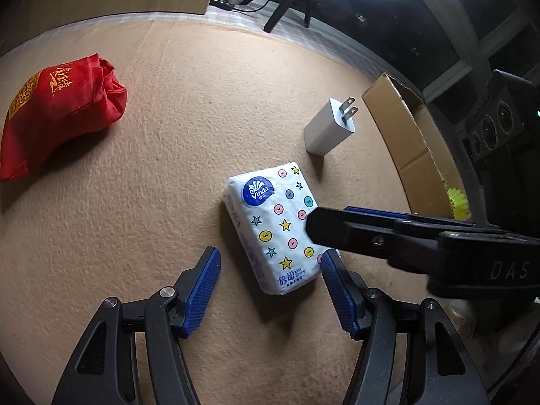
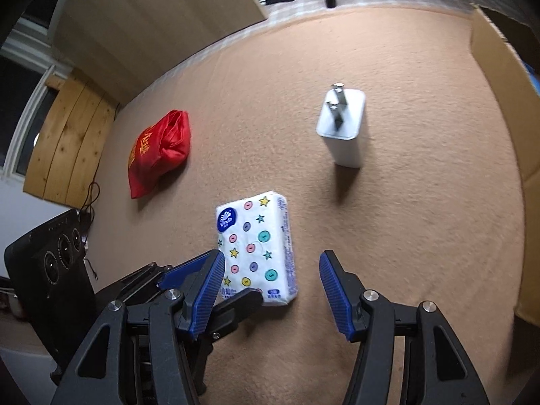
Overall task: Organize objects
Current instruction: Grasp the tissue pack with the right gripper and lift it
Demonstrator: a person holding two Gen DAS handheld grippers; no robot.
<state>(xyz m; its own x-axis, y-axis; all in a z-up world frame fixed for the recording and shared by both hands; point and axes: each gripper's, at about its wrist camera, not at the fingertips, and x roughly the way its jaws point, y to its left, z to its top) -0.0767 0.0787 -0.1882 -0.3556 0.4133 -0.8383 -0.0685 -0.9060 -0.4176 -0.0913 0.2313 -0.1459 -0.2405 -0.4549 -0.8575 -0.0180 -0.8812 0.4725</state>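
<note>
A white tissue pack (image 1: 273,226) printed with stars and buttons lies flat on the tan mat (image 1: 168,185). Its near end sits between the fingertips of my left gripper (image 1: 270,283), which is open; the pads do not press it. My right gripper (image 1: 329,219) reaches in from the right over the pack's right edge. In the right wrist view the tissue pack (image 2: 256,246) lies just ahead of my open right gripper (image 2: 271,287), close to its left finger. One of the left gripper's fingers (image 2: 243,303) shows at the pack's near end. A white charger (image 1: 329,128) (image 2: 342,125) rests beyond the pack.
A red cloth bag (image 1: 57,114) (image 2: 158,152) lies at the mat's left. An open cardboard box (image 1: 405,135) (image 2: 506,101) borders the right side, with a yellow object (image 1: 459,202) beside it. A cardboard panel (image 2: 152,17) stands at the back left.
</note>
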